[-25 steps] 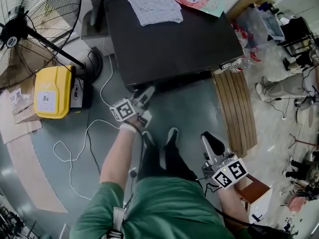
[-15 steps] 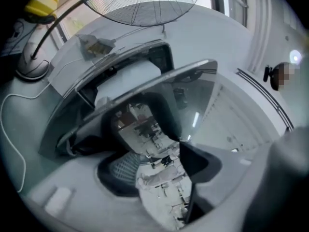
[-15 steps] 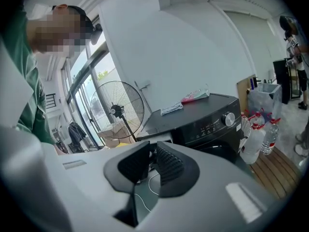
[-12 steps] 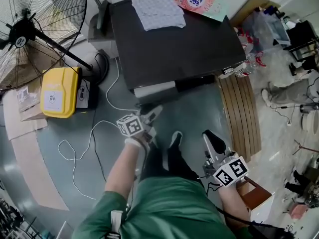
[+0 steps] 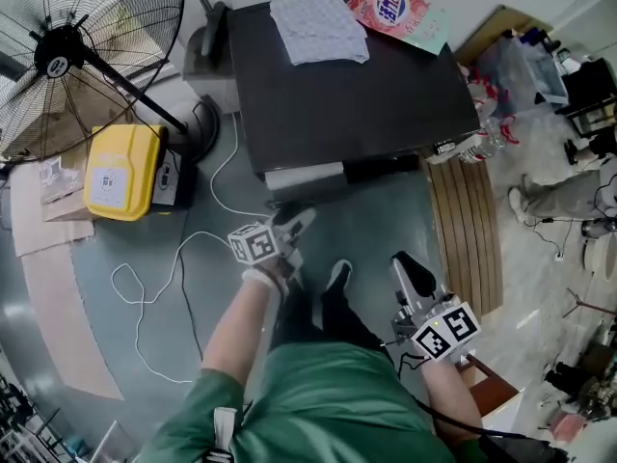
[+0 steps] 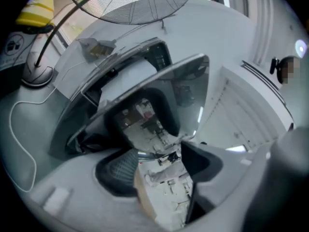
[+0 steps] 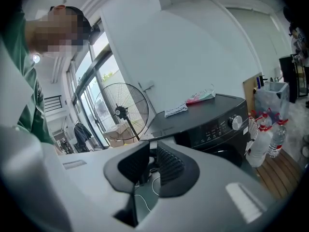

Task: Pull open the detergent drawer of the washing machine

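The black washing machine (image 5: 357, 95) stands at the top of the head view. Its detergent drawer (image 5: 304, 175) sticks out of the front at the left, a pale grey-white tray. My left gripper (image 5: 294, 222) hovers just in front of and below the drawer. Its jaws are opening, with nothing between them. In the left gripper view the drawer (image 6: 128, 79) juts out above the glossy door (image 6: 159, 110). My right gripper (image 5: 407, 266) hangs back by the person's right side, its pads almost touching and holding nothing. The machine's control panel (image 7: 217, 124) shows in the right gripper view.
A big floor fan (image 5: 77, 56) and a yellow box (image 5: 120, 172) stand left of the machine. A white cable (image 5: 174, 258) trails over the floor. A slatted wooden board (image 5: 463, 220) lies to the right. A cloth (image 5: 318, 27) and a detergent bag (image 5: 395, 10) lie on top.
The drawer has come out of the machine's front. My left gripper has drawn back from the machine toward the person. The right gripper has stayed in place.
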Demonstrator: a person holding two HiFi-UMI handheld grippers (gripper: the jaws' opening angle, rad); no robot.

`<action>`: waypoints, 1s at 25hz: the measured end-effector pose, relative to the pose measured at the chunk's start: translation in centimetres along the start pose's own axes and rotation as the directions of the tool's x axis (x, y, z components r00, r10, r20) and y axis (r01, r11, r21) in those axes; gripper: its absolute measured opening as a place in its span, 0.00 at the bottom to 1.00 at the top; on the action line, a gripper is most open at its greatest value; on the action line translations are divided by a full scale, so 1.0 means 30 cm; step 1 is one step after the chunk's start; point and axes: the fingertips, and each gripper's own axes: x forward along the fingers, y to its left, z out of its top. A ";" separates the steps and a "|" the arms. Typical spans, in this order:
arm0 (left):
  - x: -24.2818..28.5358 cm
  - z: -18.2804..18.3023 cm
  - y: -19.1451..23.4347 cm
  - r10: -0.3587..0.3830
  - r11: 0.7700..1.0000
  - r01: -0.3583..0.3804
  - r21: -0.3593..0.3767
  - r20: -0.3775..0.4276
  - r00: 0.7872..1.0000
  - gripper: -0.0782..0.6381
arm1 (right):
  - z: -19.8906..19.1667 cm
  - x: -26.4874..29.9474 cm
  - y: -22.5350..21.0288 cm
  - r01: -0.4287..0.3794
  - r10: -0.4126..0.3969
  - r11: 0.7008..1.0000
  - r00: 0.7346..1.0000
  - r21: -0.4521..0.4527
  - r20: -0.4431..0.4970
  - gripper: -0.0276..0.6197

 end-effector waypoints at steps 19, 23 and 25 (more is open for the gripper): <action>-0.105 -0.210 -0.108 -0.018 1.000 0.018 0.020 -0.033 0.999 0.44 | -0.042 -0.066 0.014 -0.013 0.013 1.000 1.000 0.006 -0.006 0.10; -0.115 -0.229 -0.121 -0.016 1.000 0.016 0.026 -0.034 0.999 0.46 | -0.041 -0.072 0.031 -0.026 0.026 1.000 1.000 0.000 -0.010 0.09; -0.121 -0.237 -0.126 -0.018 1.000 0.019 0.025 -0.028 0.999 0.46 | -0.044 -0.076 0.040 -0.036 0.036 0.999 0.999 -0.004 -0.014 0.10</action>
